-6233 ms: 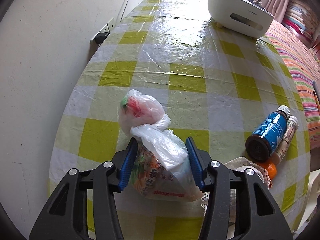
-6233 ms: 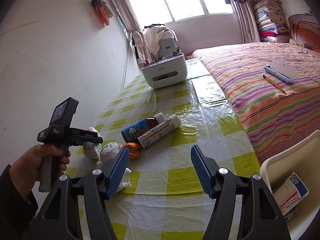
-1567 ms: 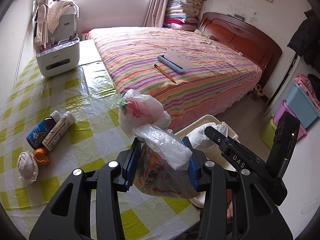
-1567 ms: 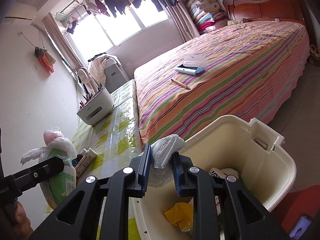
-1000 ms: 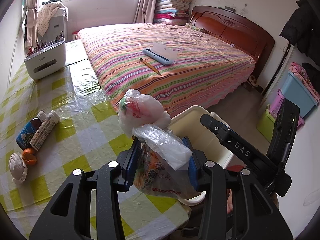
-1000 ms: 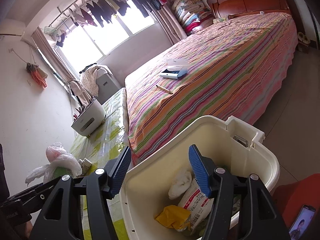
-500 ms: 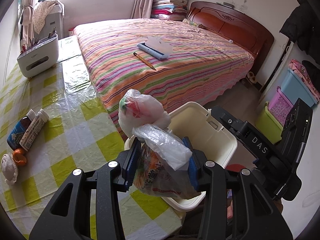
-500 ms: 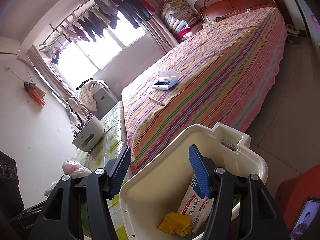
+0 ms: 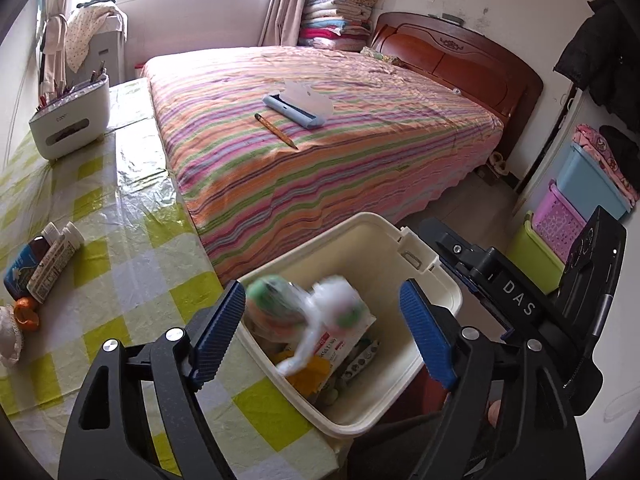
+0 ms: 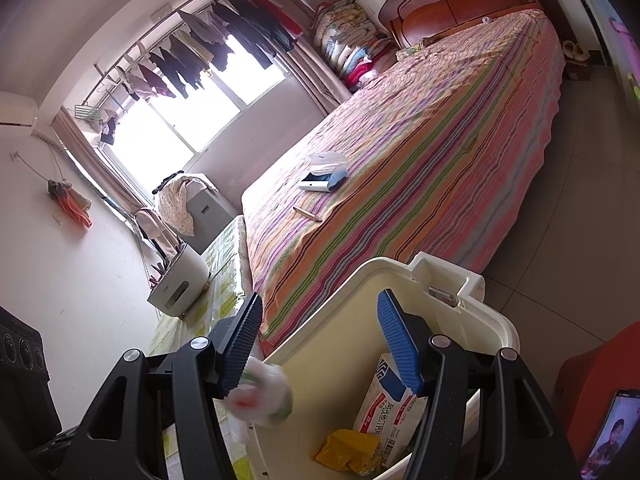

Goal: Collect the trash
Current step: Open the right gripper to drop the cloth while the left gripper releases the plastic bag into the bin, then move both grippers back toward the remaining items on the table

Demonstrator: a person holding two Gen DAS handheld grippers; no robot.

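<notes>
My left gripper (image 9: 322,334) is open above the cream trash bin (image 9: 436,276), which stands off the table's corner. The knotted plastic trash bag (image 9: 304,316) is blurred and falling into the bin, free of my fingers. It also shows in the right wrist view (image 10: 262,398) at the bin's left rim. My right gripper (image 10: 320,344) is open and empty over the same bin (image 10: 496,324). Inside lie a white packet (image 10: 390,400) and a yellow wrapper (image 10: 348,450).
On the checked tablecloth (image 9: 132,264) lie two bottles (image 9: 42,262), an orange (image 9: 26,316) and a white bundle (image 9: 8,338). A white holder (image 9: 70,122) stands at the far end. A striped bed (image 9: 320,148) is beside the table. Storage boxes (image 9: 560,220) stand right.
My left gripper has opened and let go of the plastic bag, which is dropping into the bin. The right gripper has stayed open over the bin.
</notes>
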